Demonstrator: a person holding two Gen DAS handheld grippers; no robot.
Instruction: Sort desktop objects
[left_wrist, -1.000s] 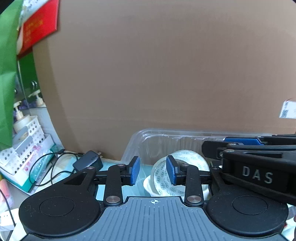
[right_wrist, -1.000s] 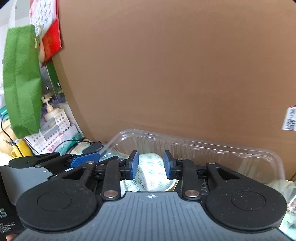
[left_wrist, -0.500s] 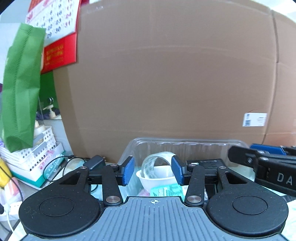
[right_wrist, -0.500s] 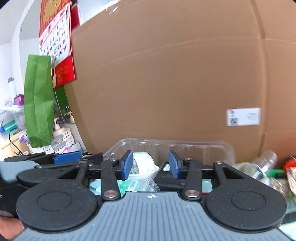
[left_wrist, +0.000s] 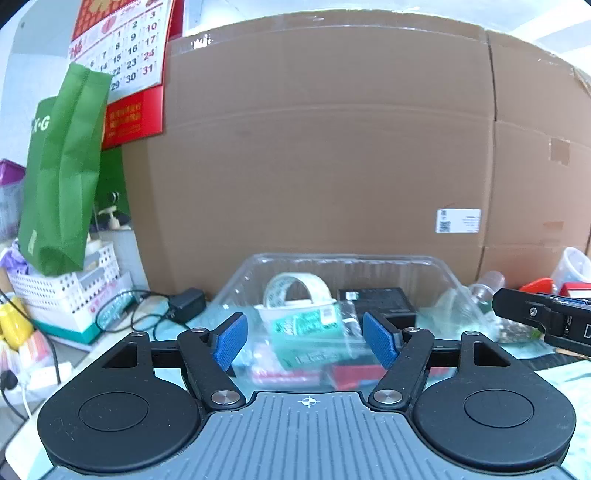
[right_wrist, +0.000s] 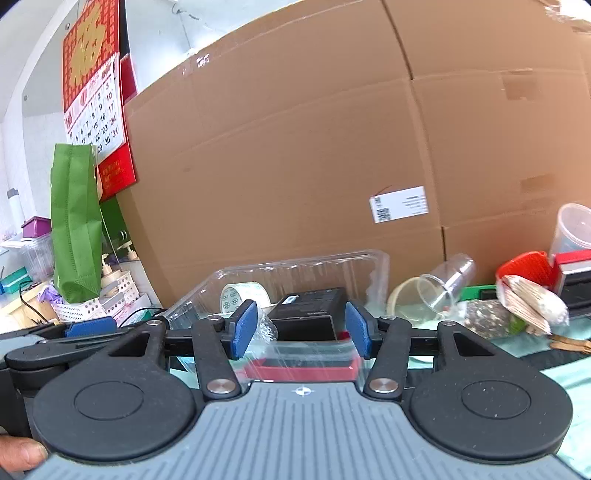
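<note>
The left tool has its blue pads set wide apart with nothing between them, hanging just near of a clear plastic tray that sits on the tabletop against a big cardboard box. The right tool is likewise spread apart and holds nothing, facing the same tray from slightly further right.

Inside the tray, a roll of clear tape stands on edge toward the far left, partly behind a small white cup with a green label. A black box lies in the far right part of the tray; in the right wrist view the black box shows between the spread pads, beyond them. A red flat item lies at the tray's near side, blurred through the plastic.

Left of the tray, a black power adapter with its cable rests on the tabletop, and further left a white perforated basket with a green bag hanging over it. A red wall calendar hangs at the far left. Right of the tray lie a tipped clear plastic cup, a red item and other clutter.
</note>
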